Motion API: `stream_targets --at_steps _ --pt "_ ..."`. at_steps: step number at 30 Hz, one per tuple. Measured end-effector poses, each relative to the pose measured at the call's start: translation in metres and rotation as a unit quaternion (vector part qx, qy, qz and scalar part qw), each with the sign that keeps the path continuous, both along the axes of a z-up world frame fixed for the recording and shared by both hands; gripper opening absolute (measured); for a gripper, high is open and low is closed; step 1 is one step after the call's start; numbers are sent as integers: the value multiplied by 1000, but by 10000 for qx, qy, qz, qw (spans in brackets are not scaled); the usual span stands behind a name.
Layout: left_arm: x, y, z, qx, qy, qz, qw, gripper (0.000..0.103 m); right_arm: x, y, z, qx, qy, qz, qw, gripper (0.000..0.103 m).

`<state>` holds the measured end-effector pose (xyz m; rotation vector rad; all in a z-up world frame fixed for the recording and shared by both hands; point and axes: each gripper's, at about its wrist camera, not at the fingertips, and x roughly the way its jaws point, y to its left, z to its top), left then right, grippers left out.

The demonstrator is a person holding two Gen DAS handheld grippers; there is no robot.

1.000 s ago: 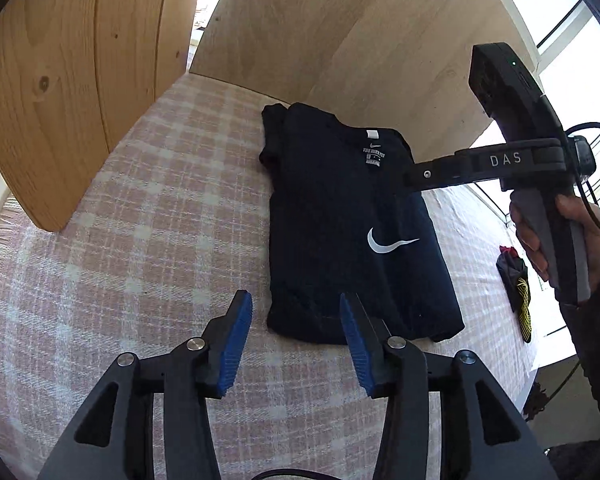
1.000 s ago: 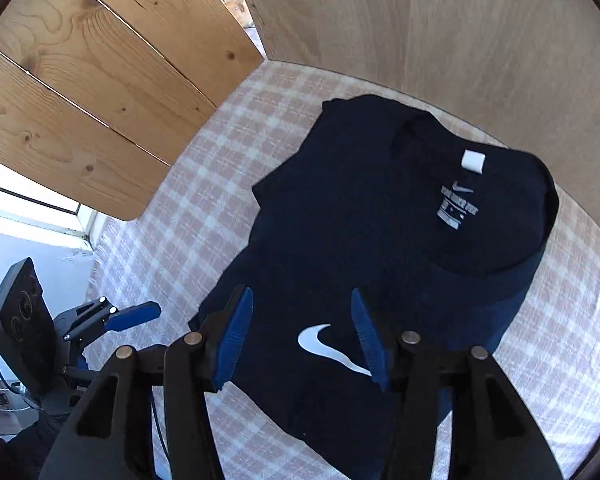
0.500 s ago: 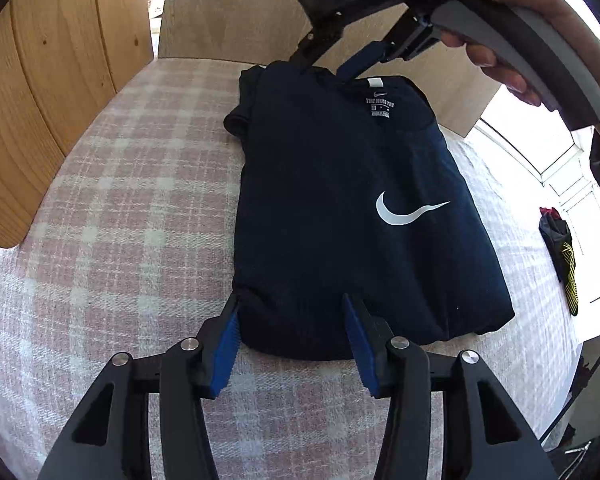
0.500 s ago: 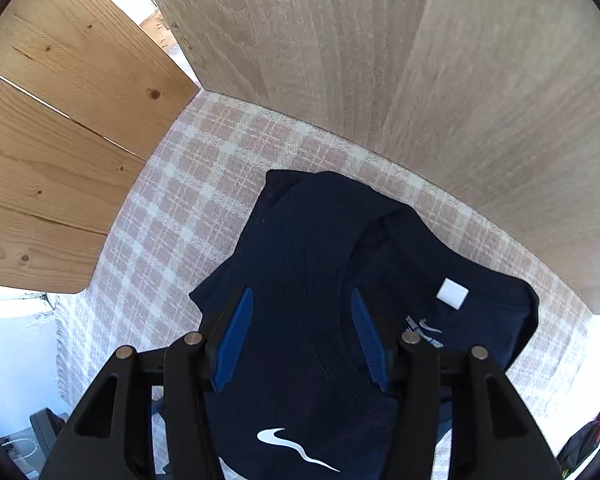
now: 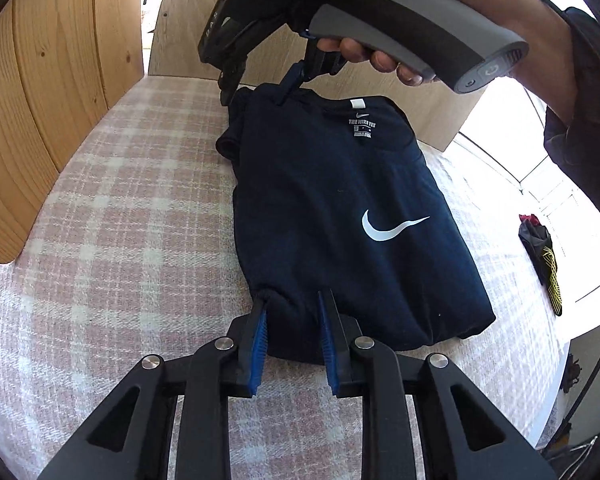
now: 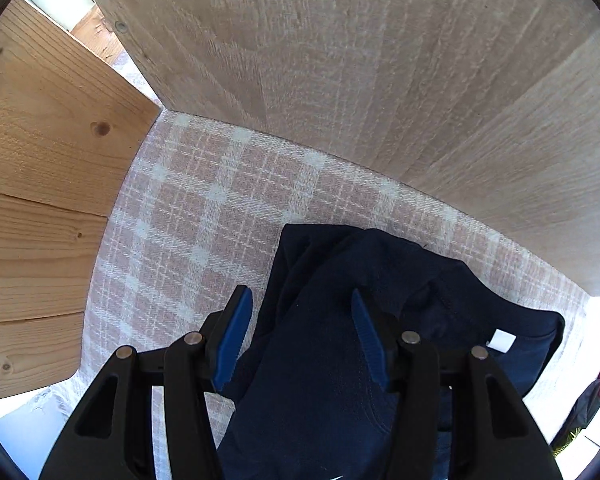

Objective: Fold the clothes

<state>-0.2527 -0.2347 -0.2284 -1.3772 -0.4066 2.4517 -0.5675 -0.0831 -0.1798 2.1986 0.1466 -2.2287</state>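
Shirt (image 5: pixel 340 208), one navy tee with a white swoosh, lies partly folded at centre frame on the pink plaid bench (image 5: pixel 120 240), wooden panels behind. To fold it well, both ends probably ought to be pinched through all layers and lifted together. Two tongs work it: the left tongs (image 5: pixel 294 336), bottom centre, are closing on the hem between them; the right tongs (image 6: pixel 300 336) stand half open astride the shoulder edge, gripping nothing.
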Motion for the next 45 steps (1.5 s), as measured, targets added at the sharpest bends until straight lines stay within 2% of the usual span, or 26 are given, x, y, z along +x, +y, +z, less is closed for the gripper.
stream_targets --at_steps 4,10,13,16,20,22,26,29,31,33,34,36,39,41,43,45 --pt "2 -6 0 137 15 35 9999 21 -1 -12 -9 539 82 200 9983 52" --pt "4 -21 0 334 11 180 9993 21 5 -12 -5 539 274 453 9971 50" --pt "2 -25 1 407 12 172 9990 21 6 -7 -2 445 261 591 9969 38" --pt "-2 -25 2 484 -24 100 9988 21 5 -1 3 278 242 595 9975 30" --pt "-9 -6 0 312 -160 -174 9992 21 7 4 11 98 271 617 9977 20" --pt "-9 -5 1 524 -168 -247 9982 12 9 5 16 20 310 647 9974 17" --pt "-7 -17 6 1110 -152 -225 9934 11 14 7 30 -130 491 716 9961 14" --pt "0 -31 12 1397 -71 -130 9901 10 17 14 43 -469 585 618 9953 13" --pt "7 -37 16 1257 51 -65 9920 9 17 19 50 -720 601 536 9941 12" --pt "13 -35 16 853 82 -93 9963 10 17 24 55 -901 619 473 9929 7" --pt "15 -34 14 686 37 -142 9975 14 17 26 58 -975 623 442 9923 5" --pt "19 -33 12 514 -1 -174 9985 42 16 30 63 -1064 644 394 9914 5" --pt "19 -31 10 266 -81 -49 9996 57 27 33 64 -874 670 446 9929 5" --pt "14 -31 5 255 -235 -21 9994 61 30 26 56 -838 596 472 9936 5" --pt "8 -29 -2 345 -388 -53 9986 61 30 27 50 -827 534 435 9942 5" --pt "4 -20 -3 194 -323 -165 9992 58 28 29 45 -800 506 360 9949 5"
